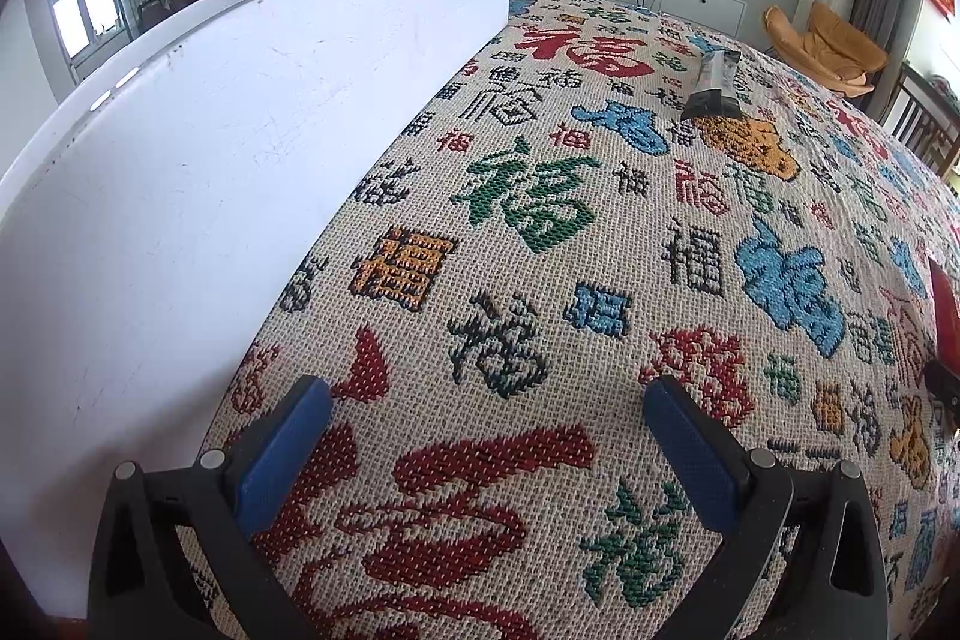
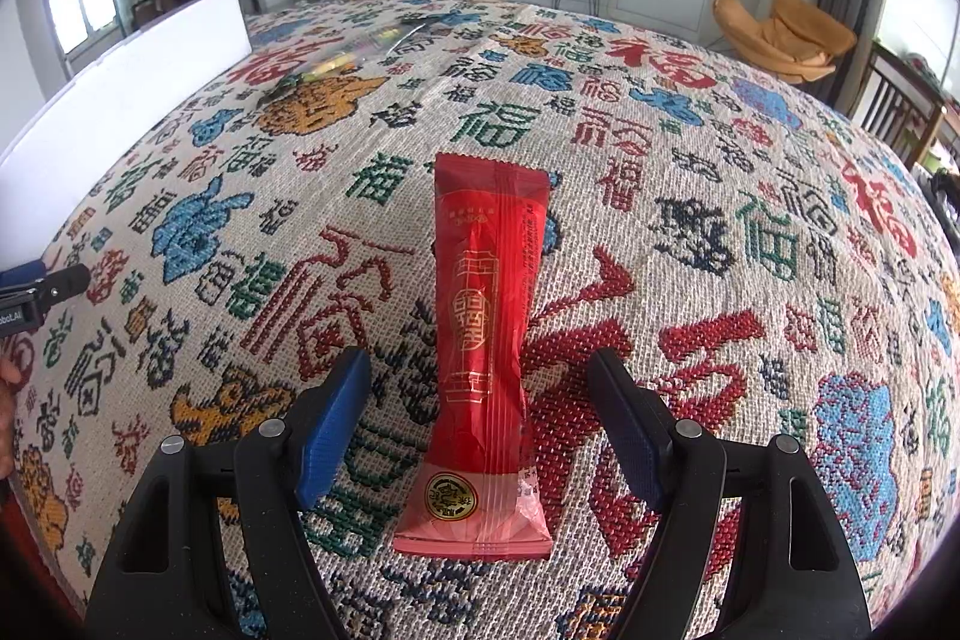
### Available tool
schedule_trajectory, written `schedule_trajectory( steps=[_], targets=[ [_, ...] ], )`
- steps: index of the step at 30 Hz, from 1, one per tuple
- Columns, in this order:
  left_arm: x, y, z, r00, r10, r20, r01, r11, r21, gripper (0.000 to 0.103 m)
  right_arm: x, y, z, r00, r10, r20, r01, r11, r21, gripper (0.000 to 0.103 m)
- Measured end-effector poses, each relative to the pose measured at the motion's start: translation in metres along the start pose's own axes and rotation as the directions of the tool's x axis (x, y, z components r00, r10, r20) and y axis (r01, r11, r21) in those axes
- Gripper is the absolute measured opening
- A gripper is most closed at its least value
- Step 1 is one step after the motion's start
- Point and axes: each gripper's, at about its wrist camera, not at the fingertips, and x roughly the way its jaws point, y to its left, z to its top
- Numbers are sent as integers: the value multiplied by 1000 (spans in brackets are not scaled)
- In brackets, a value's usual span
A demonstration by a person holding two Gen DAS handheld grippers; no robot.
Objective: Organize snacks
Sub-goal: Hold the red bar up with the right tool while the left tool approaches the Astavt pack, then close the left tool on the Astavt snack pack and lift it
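A long red snack packet (image 2: 483, 358) lies flat on the patterned cloth, lengthwise between the open fingers of my right gripper (image 2: 480, 394); the pads stand apart from it on both sides. Its edge shows at the far right of the left wrist view (image 1: 945, 310). My left gripper (image 1: 489, 418) is open and empty over the cloth, beside a white box wall (image 1: 198, 172). A grey and black snack packet (image 1: 714, 79) lies further off on the cloth. A clear packet with yellow pieces (image 2: 342, 61) lies far left in the right wrist view.
The white box (image 2: 120, 100) stands along the left side of the cloth-covered table (image 2: 690, 232). The left gripper's tip (image 2: 42, 289) shows at the right wrist view's left edge. A TV cabinet and an orange chair (image 2: 780, 34) stand beyond the table.
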Motion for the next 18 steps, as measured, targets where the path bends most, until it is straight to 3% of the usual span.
schedule_trajectory(
  steps=[3,5,8,13,18],
  targets=[
    [0,0,1,1000,-4,-10,4,1000,6,103,0,0,0,1000,1,0,-1,1000,1,77],
    [3,0,9,998,-17,-60,18,1000,22,103,0,0,0,1000,1,0,-1,1000,1,77],
    [11,-8,39,980,-144,-135,151,988,42,103,-1,0,-1,1000,1,0,-1,1000,1,77],
    [11,-53,111,963,-258,-79,267,956,124,103,-1,0,-1,1000,1,0,-1,1000,1,77],
    [49,-118,172,969,-235,-76,246,937,249,102,-1,0,-1,1000,1,0,-1,1000,1,77]
  ],
)
